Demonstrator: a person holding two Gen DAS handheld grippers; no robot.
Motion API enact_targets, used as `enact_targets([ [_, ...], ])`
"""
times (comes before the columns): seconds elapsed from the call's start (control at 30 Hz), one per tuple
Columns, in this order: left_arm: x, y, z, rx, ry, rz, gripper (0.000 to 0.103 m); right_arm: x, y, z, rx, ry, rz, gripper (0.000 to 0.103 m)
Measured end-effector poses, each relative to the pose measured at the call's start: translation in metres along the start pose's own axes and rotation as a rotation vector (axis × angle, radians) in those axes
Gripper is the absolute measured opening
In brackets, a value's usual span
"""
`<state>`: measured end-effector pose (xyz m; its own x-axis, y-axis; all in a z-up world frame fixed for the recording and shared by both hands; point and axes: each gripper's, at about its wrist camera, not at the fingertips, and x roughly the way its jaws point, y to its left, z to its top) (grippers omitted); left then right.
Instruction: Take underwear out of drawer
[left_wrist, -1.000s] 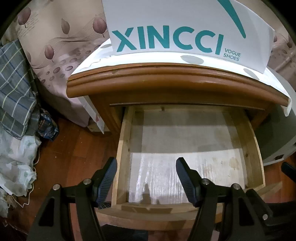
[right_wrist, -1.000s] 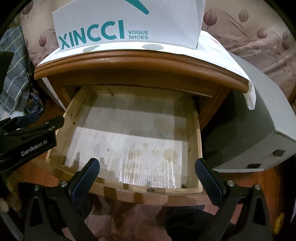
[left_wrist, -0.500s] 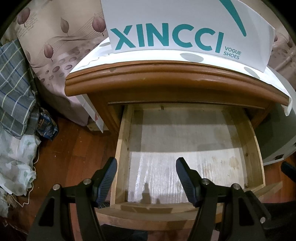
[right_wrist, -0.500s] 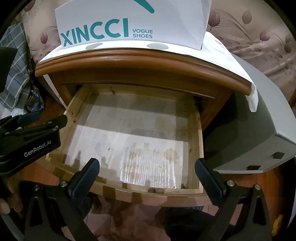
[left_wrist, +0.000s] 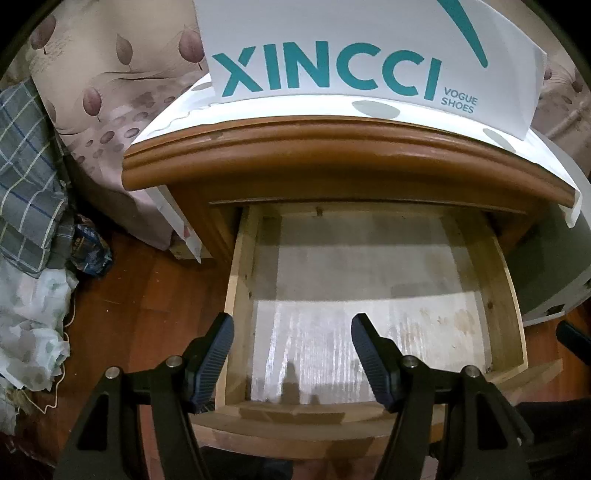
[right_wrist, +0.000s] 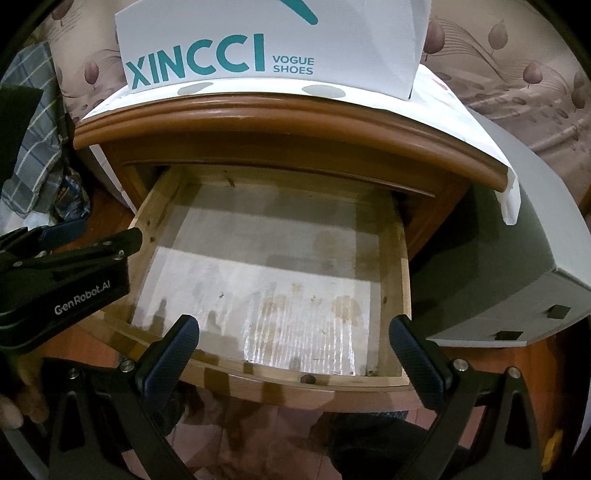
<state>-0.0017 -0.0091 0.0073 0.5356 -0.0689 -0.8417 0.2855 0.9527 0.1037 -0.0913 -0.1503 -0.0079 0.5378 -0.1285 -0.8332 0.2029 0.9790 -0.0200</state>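
Observation:
The wooden drawer (left_wrist: 236, 295) of the nightstand (left_wrist: 332, 147) stands pulled out. Only its pale, stained lining shows inside, and I see no underwear in either view. My left gripper (left_wrist: 291, 325) hovers over the drawer's front left corner, open, with nothing between its fingers. My right gripper (right_wrist: 293, 326) hangs over the front edge of the drawer (right_wrist: 400, 266), open wide and holding nothing. In the right wrist view the left gripper (right_wrist: 107, 232) reaches in from the left beside the drawer's left wall.
A white XINCCI shoe box (left_wrist: 369, 48) sits on the nightstand top. A grey box (right_wrist: 517, 258) stands on the floor to the right. Checked cloth and crumpled fabric (left_wrist: 29, 184) lie at the left. A dark shape (right_wrist: 369, 439) under the drawer front is too dim to identify.

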Motion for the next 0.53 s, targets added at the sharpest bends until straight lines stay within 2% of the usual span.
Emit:
enact_targets([
  [0.53,-0.0029,-0.0027,-0.0014,0.017,-0.020,-0.004,0.068,0.0028,0.0002,0.0000,0.001,0.007,-0.003,0.101],
])
